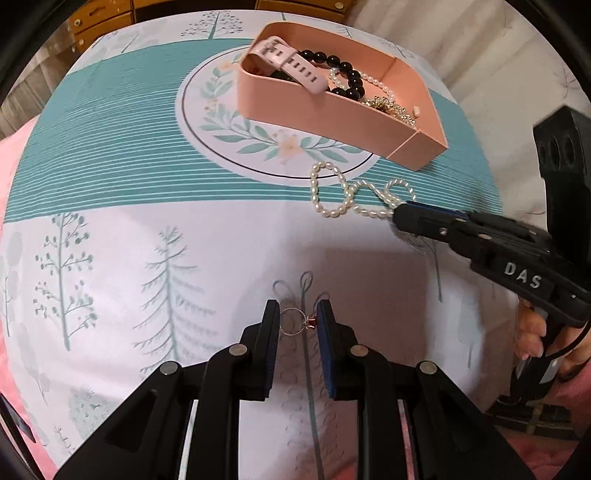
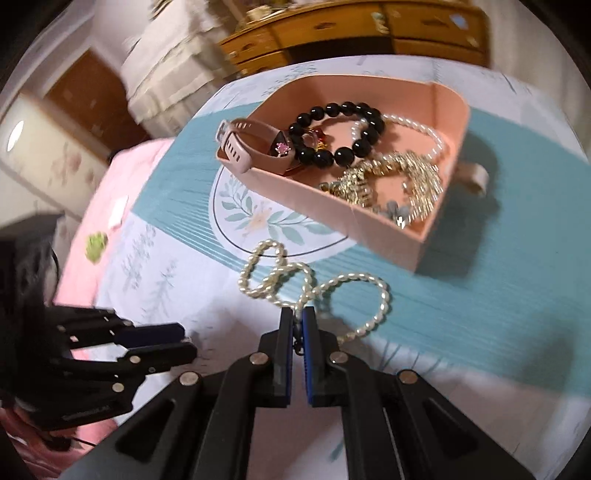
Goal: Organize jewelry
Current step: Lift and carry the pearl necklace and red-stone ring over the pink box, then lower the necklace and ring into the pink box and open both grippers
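A thin silver ring with a red stone (image 1: 295,323) lies on the cloth between the fingertips of my left gripper (image 1: 297,321), which is open around it. A white pearl necklace (image 1: 347,192) lies looped on the cloth in front of the pink tray (image 1: 332,122). My right gripper (image 2: 297,325) is shut on one end of the pearl necklace (image 2: 314,280); it also shows in the left wrist view (image 1: 400,216). The pink tray (image 2: 332,218) holds a pink watch band (image 2: 251,147), a black bead bracelet (image 2: 340,136), a pearl strand and gold chains (image 2: 399,177).
A teal and white printed cloth (image 1: 129,166) covers the surface, with pink bedding (image 2: 122,173) around it. A wooden drawer chest (image 2: 351,33) stands behind. A small green item (image 2: 96,243) lies at the left on the pink bedding.
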Motion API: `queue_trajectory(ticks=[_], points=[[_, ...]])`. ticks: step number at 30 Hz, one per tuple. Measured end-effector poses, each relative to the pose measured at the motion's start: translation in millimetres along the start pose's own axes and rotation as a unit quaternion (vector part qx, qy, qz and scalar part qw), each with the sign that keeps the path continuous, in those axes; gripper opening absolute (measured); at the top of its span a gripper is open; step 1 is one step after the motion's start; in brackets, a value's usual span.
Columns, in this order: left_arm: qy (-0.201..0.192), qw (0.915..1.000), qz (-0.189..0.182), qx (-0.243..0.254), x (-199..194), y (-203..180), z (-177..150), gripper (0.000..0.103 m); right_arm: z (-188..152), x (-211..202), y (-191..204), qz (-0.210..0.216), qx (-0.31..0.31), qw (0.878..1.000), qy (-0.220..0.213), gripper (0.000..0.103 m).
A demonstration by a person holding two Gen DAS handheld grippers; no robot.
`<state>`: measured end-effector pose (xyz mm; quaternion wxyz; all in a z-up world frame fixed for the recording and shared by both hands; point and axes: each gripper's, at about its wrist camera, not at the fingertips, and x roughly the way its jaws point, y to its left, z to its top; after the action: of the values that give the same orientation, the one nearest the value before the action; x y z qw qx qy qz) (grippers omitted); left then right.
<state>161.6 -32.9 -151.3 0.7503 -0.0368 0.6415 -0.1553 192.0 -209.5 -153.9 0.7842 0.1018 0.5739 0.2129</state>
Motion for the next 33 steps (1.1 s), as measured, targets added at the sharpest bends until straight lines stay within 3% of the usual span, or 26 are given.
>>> queue_trajectory(ticks=[5,12,16,23,33], points=[[0.018,0.9991,-0.018,0.033,-26.4,8.5,-2.0,0.018,-0.5,-31.2,16.2,0.003,0.045,0.998,-0.042,0.005],[0.018,0.9963,-0.009,0.083,-63.0,-2.2,19.8,0.018,17.4,-78.2,34.2,-0.018,0.057,0.994,-0.086,0.005],[-0.014,0.9949,-0.018,0.098,-101.4,-7.0,33.8,0.018,30.7,-110.1,37.2,-0.027,0.049,0.991,-0.124,0.005],[-0.055,0.9907,-0.034,0.119,-133.6,-24.1,77.7,0.018,58.4,-143.4,39.8,-0.042,0.04,0.983,-0.173,0.005],[-0.101,0.9846,-0.053,0.132,-126.4,-53.8,147.9,0.019,94.2,-153.0,28.8,-0.027,0.029,0.974,-0.221,0.005]])
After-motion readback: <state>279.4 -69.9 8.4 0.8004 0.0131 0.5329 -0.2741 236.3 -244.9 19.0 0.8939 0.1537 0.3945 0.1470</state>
